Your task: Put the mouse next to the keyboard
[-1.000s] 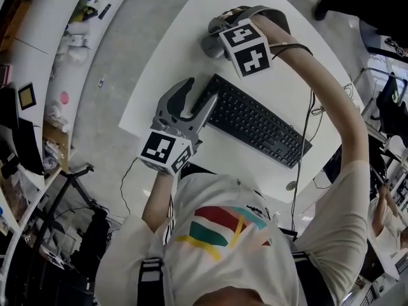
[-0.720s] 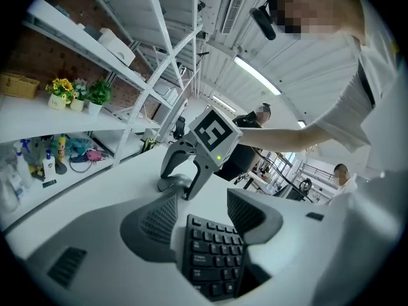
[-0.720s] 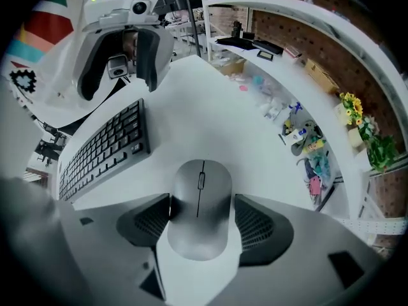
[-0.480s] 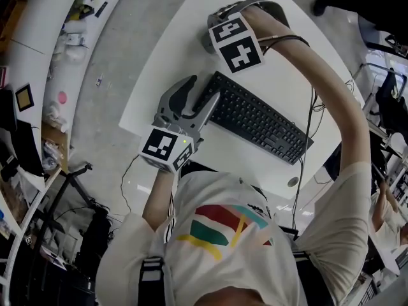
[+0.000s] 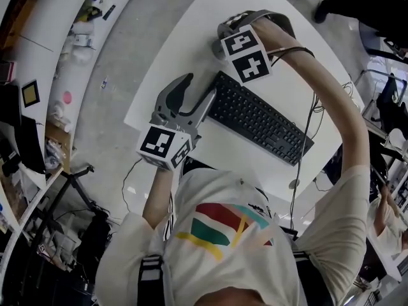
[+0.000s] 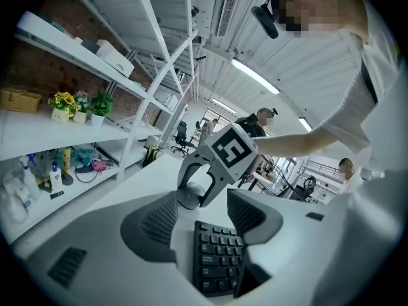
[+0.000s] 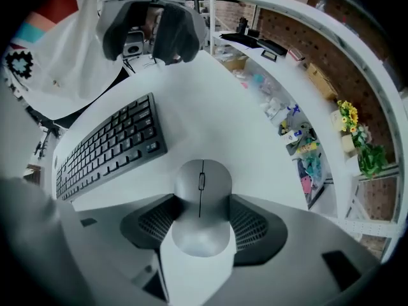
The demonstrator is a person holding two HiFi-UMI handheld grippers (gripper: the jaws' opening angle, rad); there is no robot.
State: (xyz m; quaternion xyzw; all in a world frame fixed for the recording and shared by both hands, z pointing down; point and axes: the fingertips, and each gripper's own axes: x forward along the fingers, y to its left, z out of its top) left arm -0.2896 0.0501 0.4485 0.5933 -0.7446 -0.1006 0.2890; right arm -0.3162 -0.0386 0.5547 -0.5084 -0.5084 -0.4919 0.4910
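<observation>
In the right gripper view a grey mouse [image 7: 201, 177] sits between my right gripper's [image 7: 201, 206] jaws, which press on both of its sides. It is close to the white table [image 5: 191, 37], just past the near end of the black keyboard [image 7: 108, 148]. From the head view the marker cube hides the mouse, and my right gripper [image 5: 231, 25] is beyond the keyboard [image 5: 258, 123]. My left gripper [image 5: 199, 88] hovers open over the keyboard's left end, with keys [image 6: 217, 257] showing between its jaws and nothing held.
Curved shelves [image 5: 70, 37] with small clutter run along the left, beyond a strip of floor. A cable [image 5: 303, 152] hangs past the keyboard's right end. Potted flowers [image 7: 347, 116] and bottles stand on the shelf past the table's edge.
My right gripper with the mouse wobbled left, then came back a little nearer the keyboard's end. The left gripper has hardly moved and stays open.
</observation>
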